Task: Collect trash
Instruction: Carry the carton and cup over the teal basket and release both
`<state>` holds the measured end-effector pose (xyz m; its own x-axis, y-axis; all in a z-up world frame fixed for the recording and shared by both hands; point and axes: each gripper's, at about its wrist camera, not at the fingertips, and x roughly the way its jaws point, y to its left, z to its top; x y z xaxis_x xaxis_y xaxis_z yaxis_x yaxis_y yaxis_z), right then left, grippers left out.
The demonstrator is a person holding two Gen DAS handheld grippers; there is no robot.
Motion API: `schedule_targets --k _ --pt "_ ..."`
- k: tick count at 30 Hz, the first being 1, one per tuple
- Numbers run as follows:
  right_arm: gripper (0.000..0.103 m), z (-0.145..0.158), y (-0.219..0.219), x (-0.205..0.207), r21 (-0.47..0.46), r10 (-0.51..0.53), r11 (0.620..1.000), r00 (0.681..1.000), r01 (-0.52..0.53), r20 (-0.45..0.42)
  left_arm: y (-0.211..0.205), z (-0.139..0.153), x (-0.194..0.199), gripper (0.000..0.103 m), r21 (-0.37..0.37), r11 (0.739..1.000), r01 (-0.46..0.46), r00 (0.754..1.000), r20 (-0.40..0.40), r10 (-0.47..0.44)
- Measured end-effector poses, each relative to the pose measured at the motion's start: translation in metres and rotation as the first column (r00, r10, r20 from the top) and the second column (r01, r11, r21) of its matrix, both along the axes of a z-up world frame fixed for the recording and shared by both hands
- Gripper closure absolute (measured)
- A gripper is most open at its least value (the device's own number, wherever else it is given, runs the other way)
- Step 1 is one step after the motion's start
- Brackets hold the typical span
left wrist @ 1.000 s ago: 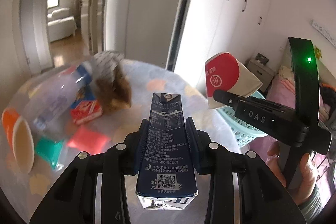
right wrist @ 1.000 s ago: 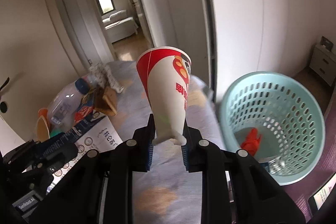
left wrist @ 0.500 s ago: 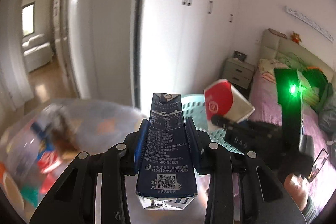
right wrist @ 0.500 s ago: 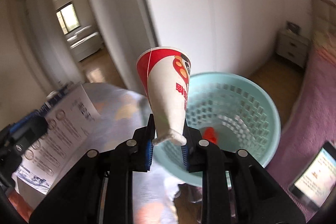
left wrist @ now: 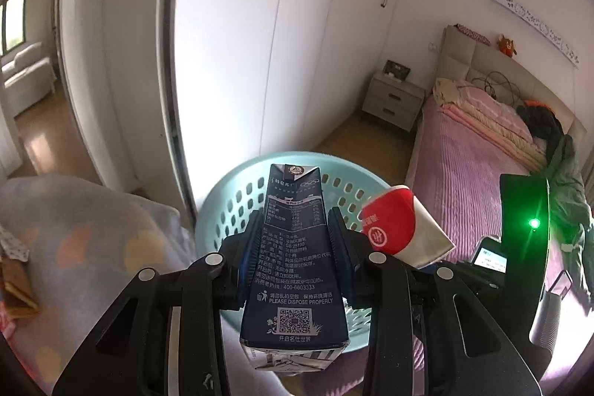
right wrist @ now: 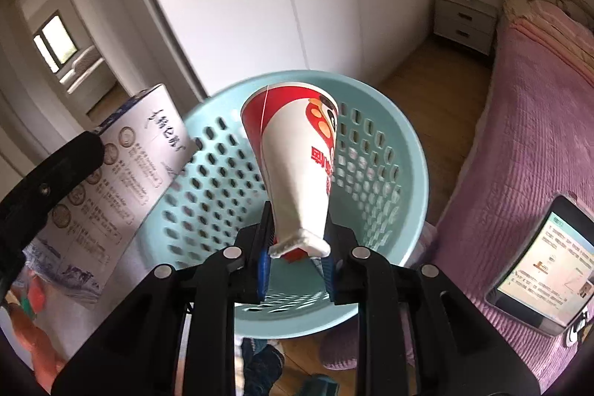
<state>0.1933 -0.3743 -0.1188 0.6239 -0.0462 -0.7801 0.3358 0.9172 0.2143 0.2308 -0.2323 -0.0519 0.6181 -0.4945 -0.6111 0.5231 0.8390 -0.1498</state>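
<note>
My left gripper (left wrist: 295, 240) is shut on a dark blue milk carton (left wrist: 295, 270), held upright over the near rim of a light blue perforated basket (left wrist: 230, 206). My right gripper (right wrist: 297, 232) is shut on the squashed bottom of a red and white paper cup (right wrist: 297, 166), which hangs over the basket (right wrist: 375, 180). The cup (left wrist: 401, 229) also shows at the right of the left wrist view, and the carton (right wrist: 111, 195) at the left of the right wrist view. The cup hides the basket's floor.
A table with a pale patterned cloth (left wrist: 85, 247) lies left of the basket, with litter at its far left edge. A bed with a purple cover (left wrist: 479, 166) lies to the right, with a tablet (right wrist: 545, 270) on it. White wardrobe doors (left wrist: 297, 43) and a nightstand (left wrist: 393, 99) stand behind.
Both grippers have swung right, away from the cluttered table, and now hang over the blue basket. The carton and the cup stay gripped as before.
</note>
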Motion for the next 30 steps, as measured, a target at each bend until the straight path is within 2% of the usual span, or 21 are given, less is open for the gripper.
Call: schedule_targets --k 6,7,10,11,12,24,27,30 --pt "0.082 -0.008 -0.007 0.002 0.034 -0.015 0.999 1.000 0.016 -0.013 -0.005 -0.002 -0.005 0.068 0.003 1.000 0.021 1.000 0.003 -0.021" --pt "0.081 -0.008 -0.007 0.001 0.040 -0.016 0.999 1.000 0.017 -0.010 -0.005 -0.001 -0.005 0.062 0.000 1.000 0.015 1.000 0.009 -0.015" --pt "0.064 -0.008 -0.014 -0.002 0.044 -0.025 0.999 1.000 0.025 -0.001 0.005 0.003 -0.012 0.056 -0.002 1.000 0.003 1.000 0.029 -0.003" --pt "0.054 -0.005 -0.016 -0.004 0.040 -0.037 0.999 0.999 0.036 0.011 0.007 0.004 -0.014 0.056 0.001 1.000 0.000 0.999 0.036 0.000" --pt "0.052 -0.004 -0.017 -0.006 0.038 -0.042 0.998 0.999 0.041 0.022 0.008 0.006 -0.016 0.054 0.001 1.000 -0.002 0.999 0.042 0.002" --pt "0.052 0.027 0.010 -0.018 0.038 0.022 0.999 0.994 -0.027 0.104 0.066 0.033 -0.049 0.054 -0.078 0.993 -0.084 0.993 0.075 0.090" --pt "0.052 0.033 0.025 -0.019 0.034 0.058 0.997 0.991 -0.063 0.118 0.091 0.040 -0.061 0.050 -0.092 0.988 -0.123 0.987 0.088 0.131" --pt "0.052 0.038 0.043 -0.019 0.028 0.106 0.994 0.985 -0.110 0.133 0.117 0.047 -0.074 0.049 -0.072 0.978 -0.198 0.973 0.107 0.205"
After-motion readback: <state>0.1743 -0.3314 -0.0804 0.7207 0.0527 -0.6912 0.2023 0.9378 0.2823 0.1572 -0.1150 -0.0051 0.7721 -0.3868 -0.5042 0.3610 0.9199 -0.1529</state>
